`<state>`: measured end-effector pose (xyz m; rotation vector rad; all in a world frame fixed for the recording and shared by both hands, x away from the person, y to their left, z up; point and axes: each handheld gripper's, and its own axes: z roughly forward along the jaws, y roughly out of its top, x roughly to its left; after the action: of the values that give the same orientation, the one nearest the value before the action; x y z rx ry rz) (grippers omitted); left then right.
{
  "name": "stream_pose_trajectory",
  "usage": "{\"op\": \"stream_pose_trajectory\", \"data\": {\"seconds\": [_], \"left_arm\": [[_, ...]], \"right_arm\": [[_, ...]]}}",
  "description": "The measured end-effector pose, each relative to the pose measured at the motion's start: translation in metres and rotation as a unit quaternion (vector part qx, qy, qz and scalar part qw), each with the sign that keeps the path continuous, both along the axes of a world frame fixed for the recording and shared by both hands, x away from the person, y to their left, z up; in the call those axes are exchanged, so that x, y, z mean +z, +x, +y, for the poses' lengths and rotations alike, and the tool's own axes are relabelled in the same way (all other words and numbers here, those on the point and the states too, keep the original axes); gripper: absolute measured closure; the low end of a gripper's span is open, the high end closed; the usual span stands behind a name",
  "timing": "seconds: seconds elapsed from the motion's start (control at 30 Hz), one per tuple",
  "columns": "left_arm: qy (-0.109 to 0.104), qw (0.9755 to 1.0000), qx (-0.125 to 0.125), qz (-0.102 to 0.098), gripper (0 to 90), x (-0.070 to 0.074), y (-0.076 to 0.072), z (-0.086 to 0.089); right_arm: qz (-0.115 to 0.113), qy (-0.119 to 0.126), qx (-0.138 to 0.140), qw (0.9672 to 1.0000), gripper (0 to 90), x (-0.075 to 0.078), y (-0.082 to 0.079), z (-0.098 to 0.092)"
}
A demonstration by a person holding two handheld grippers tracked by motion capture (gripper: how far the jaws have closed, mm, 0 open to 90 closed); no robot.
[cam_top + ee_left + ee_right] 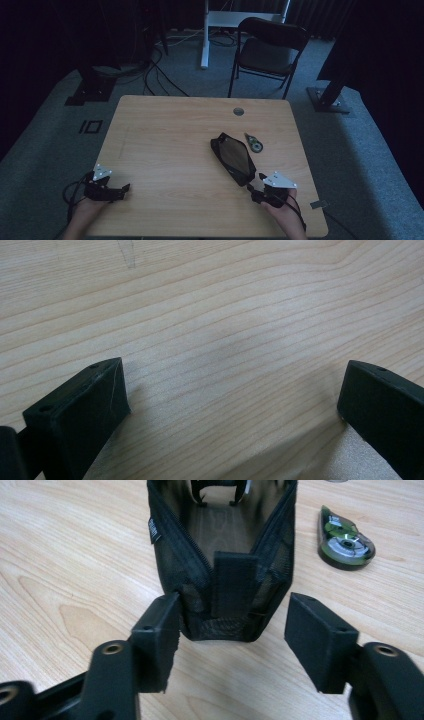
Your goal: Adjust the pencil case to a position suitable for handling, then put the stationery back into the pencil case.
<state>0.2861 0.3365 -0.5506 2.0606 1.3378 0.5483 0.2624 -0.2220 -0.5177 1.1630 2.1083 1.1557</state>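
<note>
A black mesh zip pouch [232, 157] lies open on the wooden table [165, 140], right of centre; in the right gripper view the pouch [225, 555] gapes toward me with its zipper undone. A green correction-tape dispenser [253, 142] rests just beyond it, seen to the right of the pouch in the right gripper view [345, 537]. My right gripper [256, 190] is open at the pouch's near end, its jaws standing on either side of that end [235, 611] without pressing it. My left gripper [121, 190] sits open at the table's front left, over bare wood [232, 385].
A round cable hole [238, 111] sits near the table's far edge. Behind the table stand a black folding chair [267, 50], a white desk leg [205, 35] and floor cables. Dark stands flank the table on grey carpet.
</note>
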Motion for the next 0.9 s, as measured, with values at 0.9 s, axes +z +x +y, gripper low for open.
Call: {"op": "stream_pose_trajectory", "data": {"seconds": [0.9], "left_arm": [[0.0,1.0,0.001,0.0,0.0,0.0,0.0,0.0]], "right_arm": [[0.002,0.019,-0.063,0.9978,16.3,-0.006,0.035,-0.051]]}}
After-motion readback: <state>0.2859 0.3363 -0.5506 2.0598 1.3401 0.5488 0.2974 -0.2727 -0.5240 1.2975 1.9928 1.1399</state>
